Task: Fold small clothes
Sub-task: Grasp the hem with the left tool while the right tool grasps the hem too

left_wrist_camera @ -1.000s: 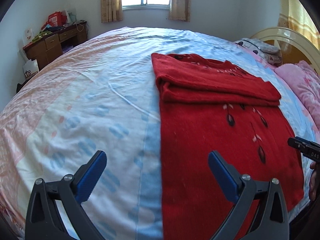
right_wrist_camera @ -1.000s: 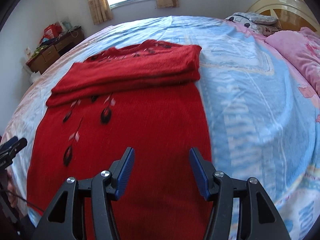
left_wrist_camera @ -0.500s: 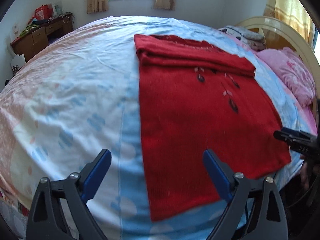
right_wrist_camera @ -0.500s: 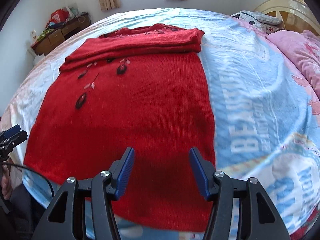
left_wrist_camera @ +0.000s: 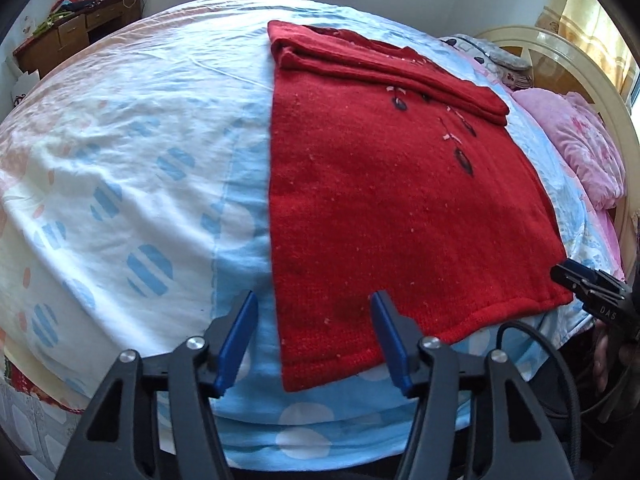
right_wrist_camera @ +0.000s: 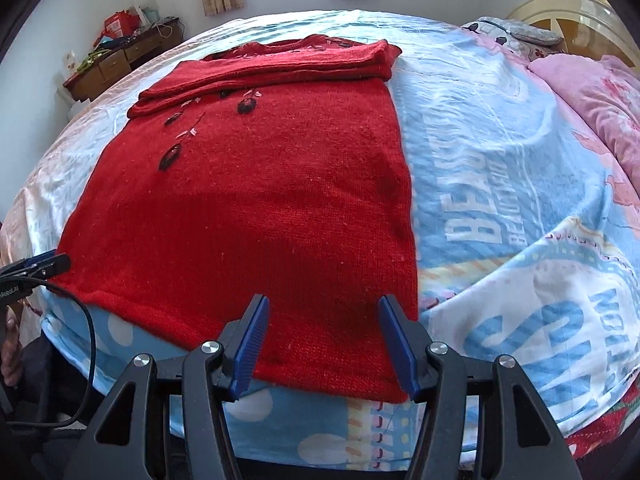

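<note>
A red knit sweater (left_wrist_camera: 392, 208) lies flat on the bed, its sleeves folded across the far part near the collar. It also shows in the right wrist view (right_wrist_camera: 256, 200). My left gripper (left_wrist_camera: 314, 340) is open and empty, straddling the sweater's near left hem corner just above the bed. My right gripper (right_wrist_camera: 324, 340) is open and empty, over the near right hem corner. The right gripper shows at the right edge of the left wrist view (left_wrist_camera: 588, 288); the left gripper shows at the left edge of the right wrist view (right_wrist_camera: 36, 266).
The bed (left_wrist_camera: 120, 160) has a blue, white and pink printed cover. A pink pillow (left_wrist_camera: 580, 152) and a cream headboard (left_wrist_camera: 560, 60) stand at the right. A wooden desk (left_wrist_camera: 76, 28) with clutter stands by the far left wall. A black cable (right_wrist_camera: 86, 320) hangs at the bed's near edge.
Both grippers have drawn back toward the near bed edge and dropped to the sweater's hem corners. The left gripper's jaws stand narrower than before. The sweater has not moved.
</note>
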Demonstrator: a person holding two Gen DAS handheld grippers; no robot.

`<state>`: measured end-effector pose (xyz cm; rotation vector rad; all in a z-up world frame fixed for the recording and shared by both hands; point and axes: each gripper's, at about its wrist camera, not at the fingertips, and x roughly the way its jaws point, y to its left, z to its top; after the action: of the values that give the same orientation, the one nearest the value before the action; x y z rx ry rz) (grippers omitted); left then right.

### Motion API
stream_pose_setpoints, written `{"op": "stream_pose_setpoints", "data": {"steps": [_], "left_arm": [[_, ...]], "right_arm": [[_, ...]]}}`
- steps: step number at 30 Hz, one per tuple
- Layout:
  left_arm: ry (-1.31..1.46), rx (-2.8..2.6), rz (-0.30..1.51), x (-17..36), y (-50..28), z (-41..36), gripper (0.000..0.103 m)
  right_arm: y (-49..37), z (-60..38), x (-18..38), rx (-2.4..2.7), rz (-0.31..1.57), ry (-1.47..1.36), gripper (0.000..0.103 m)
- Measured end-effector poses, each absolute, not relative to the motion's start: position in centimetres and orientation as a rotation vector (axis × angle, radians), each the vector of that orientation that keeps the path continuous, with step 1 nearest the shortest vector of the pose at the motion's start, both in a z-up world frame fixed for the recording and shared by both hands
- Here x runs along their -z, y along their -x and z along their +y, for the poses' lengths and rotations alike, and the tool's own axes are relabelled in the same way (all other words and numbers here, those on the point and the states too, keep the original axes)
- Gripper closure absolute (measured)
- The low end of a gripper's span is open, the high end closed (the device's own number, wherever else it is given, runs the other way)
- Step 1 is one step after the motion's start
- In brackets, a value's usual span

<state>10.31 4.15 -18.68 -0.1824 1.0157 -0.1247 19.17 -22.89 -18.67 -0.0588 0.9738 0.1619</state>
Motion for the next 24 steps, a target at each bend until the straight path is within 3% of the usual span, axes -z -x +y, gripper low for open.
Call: {"op": "stream_pose_setpoints", "data": {"steps": [3,5,6,7,18,24], "left_arm": [[0.154,0.118,0.999,18.8,-9.9,3.8,0.042],[0.129,0.11,0.992,18.9,-9.7,3.3,0.054],[0.122,0.12,0.989,18.8,-9.6,3.1,0.069],[0.113,0.133,0.99,18.7,-9.5,2.8,0.077],[0.201,0.139,1.025,19.0,-9.0,4.4,0.076],[0.194,0.136,1.029,19.0,-8.7,4.3,0.082]], "right_arm": [[-19.0,-23.2,18.6,-0.162,0.964,0.052,0.045],[-18.8,-23.4,18.5,-0.159,0.96,0.053,0.045],[-18.7,-23.5,18.4,-0.159,0.96,0.05,0.045],[-18.7,-23.7,18.3,-0.16,0.961,0.043,0.045],[-18.2,-25.4,18.7,-0.137,0.981,0.007,0.045],[-17.9,-25.5,19.0,-0.153,0.996,0.01,0.045]]}}
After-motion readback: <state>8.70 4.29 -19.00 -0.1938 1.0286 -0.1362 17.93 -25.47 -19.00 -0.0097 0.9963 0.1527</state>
